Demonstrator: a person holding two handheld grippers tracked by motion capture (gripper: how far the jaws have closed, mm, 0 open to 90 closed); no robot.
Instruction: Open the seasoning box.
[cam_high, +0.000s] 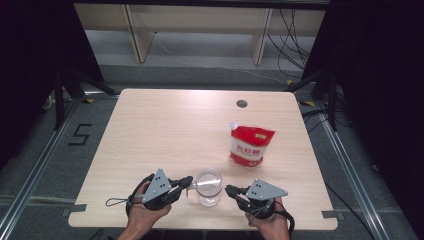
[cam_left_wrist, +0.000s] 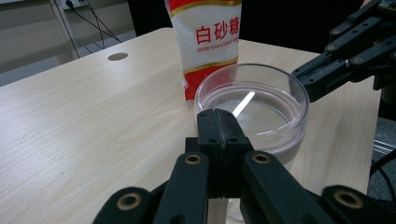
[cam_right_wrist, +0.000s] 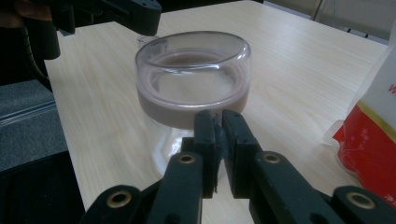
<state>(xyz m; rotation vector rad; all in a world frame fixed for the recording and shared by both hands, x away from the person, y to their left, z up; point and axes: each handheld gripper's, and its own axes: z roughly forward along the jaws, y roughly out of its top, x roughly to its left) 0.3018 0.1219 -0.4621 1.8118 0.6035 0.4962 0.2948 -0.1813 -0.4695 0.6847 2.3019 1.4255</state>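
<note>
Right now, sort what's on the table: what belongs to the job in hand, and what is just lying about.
In the job:
- glass jar
- left gripper, shut at the jar's handle
- right gripper, nearly shut beside the jar

Lying about:
- red and white sugar pouch, untouched
- table

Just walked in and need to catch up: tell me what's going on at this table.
A person at a wooden table holds a tool in each hand on either side of a clear glass jar near the front edge. The left tool is shut at the jar's rim, apparently pinching it. The right tool, its jaws nearly together, sits close against the jar's other side; whether it grips anything is unclear. A red and white sugar bag stands untouched behind the jar.
</note>
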